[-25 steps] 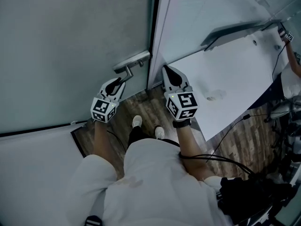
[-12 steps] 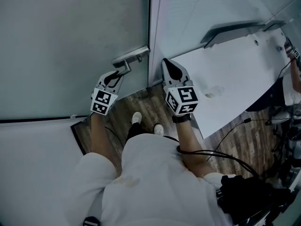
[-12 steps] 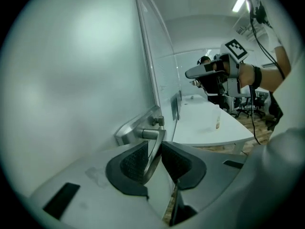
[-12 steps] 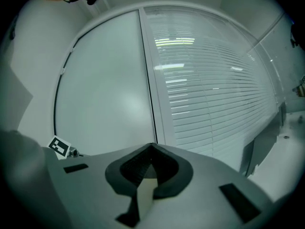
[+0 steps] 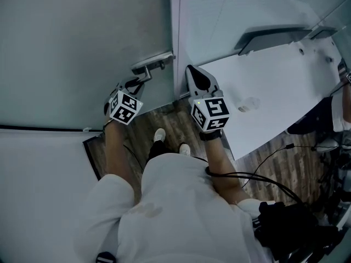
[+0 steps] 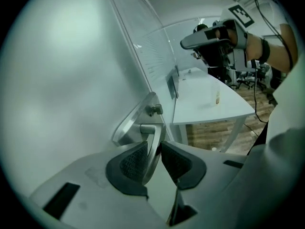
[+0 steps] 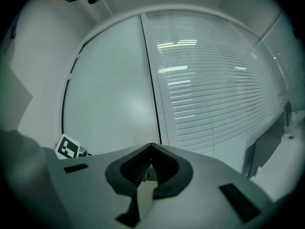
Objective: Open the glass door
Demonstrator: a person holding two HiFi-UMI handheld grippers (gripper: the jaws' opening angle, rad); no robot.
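Head view: a person stands on a wood-plank floor [image 5: 164, 119] facing a frosted glass door [image 5: 82, 43], whose free edge lies beside an upright frame post [image 5: 175, 37]. The metal door handle [image 5: 152, 63] sits near that edge, its lever reaching toward the person. Left tongs [image 5: 138, 81] meet the lever. Left gripper view – the left tongs [image 6: 153, 149] are clamped on the door handle [image 6: 152, 136], with the flat lever pinched between the two ribbed pads. Right tongs [image 5: 193, 71] hang just right of the post, above the corner of a white table [image 5: 274, 86]. Right gripper view – the right tongs [image 7: 151, 150] are closed together with nothing between them, pointing at the glass door [image 7: 114, 94] and a slatted blind [image 7: 214, 89].
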